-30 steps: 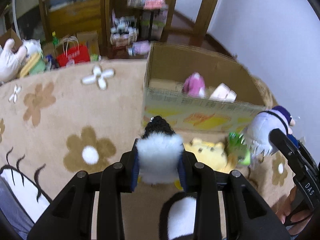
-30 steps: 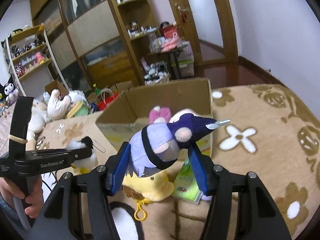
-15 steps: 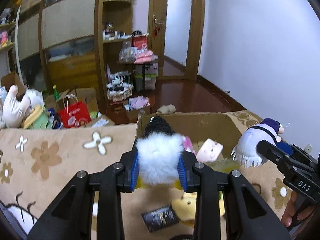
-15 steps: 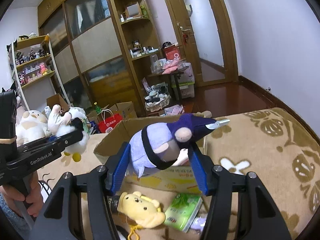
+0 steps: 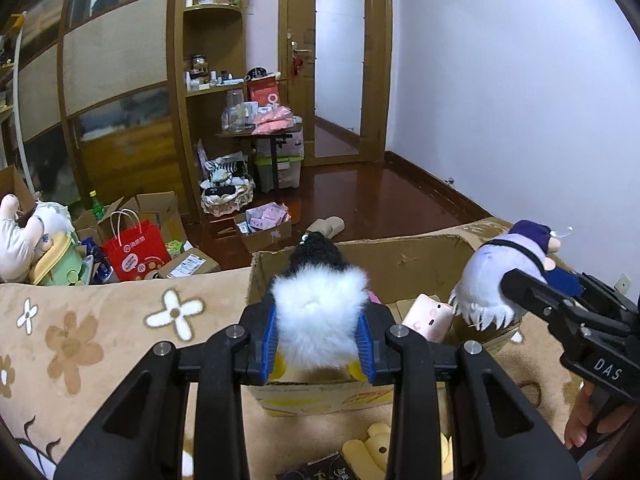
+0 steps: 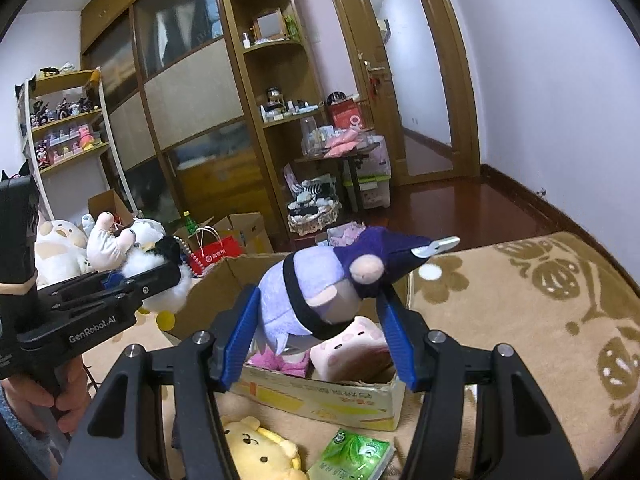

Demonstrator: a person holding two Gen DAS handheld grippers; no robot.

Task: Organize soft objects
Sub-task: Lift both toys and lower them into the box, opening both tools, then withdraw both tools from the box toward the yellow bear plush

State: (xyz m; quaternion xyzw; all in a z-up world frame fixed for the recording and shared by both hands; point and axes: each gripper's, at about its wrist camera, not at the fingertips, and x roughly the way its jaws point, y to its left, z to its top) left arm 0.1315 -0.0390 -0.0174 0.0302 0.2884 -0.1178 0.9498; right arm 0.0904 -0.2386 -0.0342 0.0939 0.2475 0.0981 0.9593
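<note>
My left gripper is shut on a fluffy white and black plush, held just above the near wall of an open cardboard box. In the right wrist view that plush hangs at the box's left edge. My right gripper is shut on a purple plush doll, which hovers over the box. Inside lie a pink square plush and a bright pink plush. The doll shows at the box's right side in the left wrist view.
The box stands on a beige flowered blanket. In front of it lie a yellow bear plush and a green packet. Large plush toys, a red bag and cartons crowd the floor at left.
Both grippers rose and moved forward from the blanket in front of the box to above it, each carrying its plush. The views tilted up, revealing the room.
</note>
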